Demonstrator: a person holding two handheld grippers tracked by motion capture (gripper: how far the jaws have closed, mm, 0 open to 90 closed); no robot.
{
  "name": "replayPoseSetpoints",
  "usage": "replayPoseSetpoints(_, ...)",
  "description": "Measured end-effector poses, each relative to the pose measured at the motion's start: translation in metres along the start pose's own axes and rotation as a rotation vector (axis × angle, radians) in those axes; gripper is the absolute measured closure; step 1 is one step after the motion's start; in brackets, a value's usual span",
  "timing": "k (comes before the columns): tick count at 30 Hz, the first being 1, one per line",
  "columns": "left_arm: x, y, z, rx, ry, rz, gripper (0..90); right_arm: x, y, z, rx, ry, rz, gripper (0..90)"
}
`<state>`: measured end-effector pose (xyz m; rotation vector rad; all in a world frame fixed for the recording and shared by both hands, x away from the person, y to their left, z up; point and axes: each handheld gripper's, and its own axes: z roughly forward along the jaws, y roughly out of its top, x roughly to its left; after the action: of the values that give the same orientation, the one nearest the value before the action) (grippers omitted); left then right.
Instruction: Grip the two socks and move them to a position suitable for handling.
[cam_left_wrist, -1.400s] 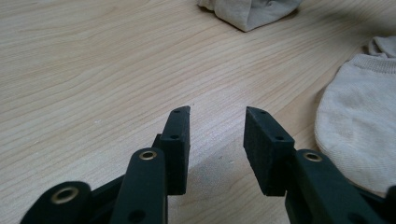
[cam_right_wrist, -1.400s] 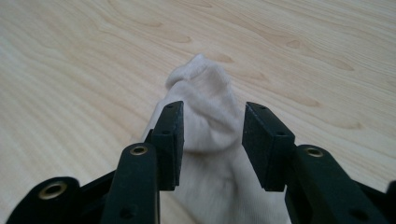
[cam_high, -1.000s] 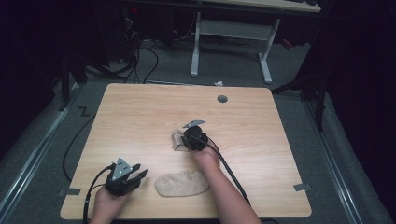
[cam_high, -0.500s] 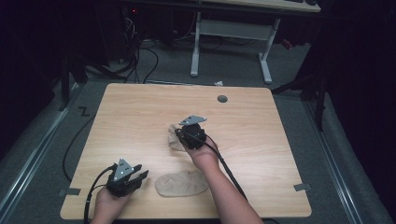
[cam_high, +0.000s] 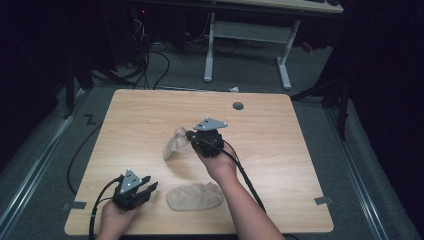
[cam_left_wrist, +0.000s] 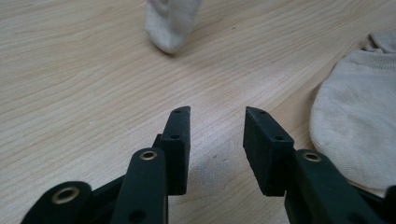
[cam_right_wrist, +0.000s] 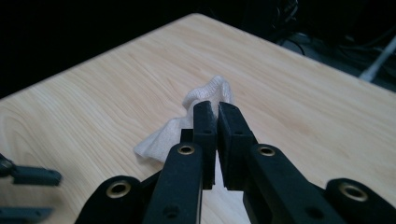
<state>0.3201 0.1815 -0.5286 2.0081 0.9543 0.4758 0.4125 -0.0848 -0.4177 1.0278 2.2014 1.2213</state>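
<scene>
right tongs (cam_high: 188, 136) clamped on lifted sock (cam_high: 175, 143); left tongs (cam_high: 148, 187) agape, empty | second sock (cam_high: 195, 196) flat on table (cam_high: 280, 150)

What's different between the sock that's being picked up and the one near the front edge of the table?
The lifted sock is pinched in the right gripper and hangs crumpled, its lower end near the table; the flat sock lies spread out, untouched, beside the open left gripper. The lifted sock looks narrower, bunched up; the flat sock shows its full shape. Both are pale beige.
</scene>
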Motion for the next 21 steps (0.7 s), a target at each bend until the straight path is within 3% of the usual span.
replayPoseSetpoints(11,-0.004,0.0,0.003,0.011,-0.002,0.014,62.0,-0.038,-0.073,-0.009,0.118,-0.067,0.104,86.8)
replayPoseSetpoints(21,-0.006,0.0,0.003,0.017,0.0,0.02,62.2,-0.055,-0.112,-0.01,0.178,-0.09,0.162,86.3)
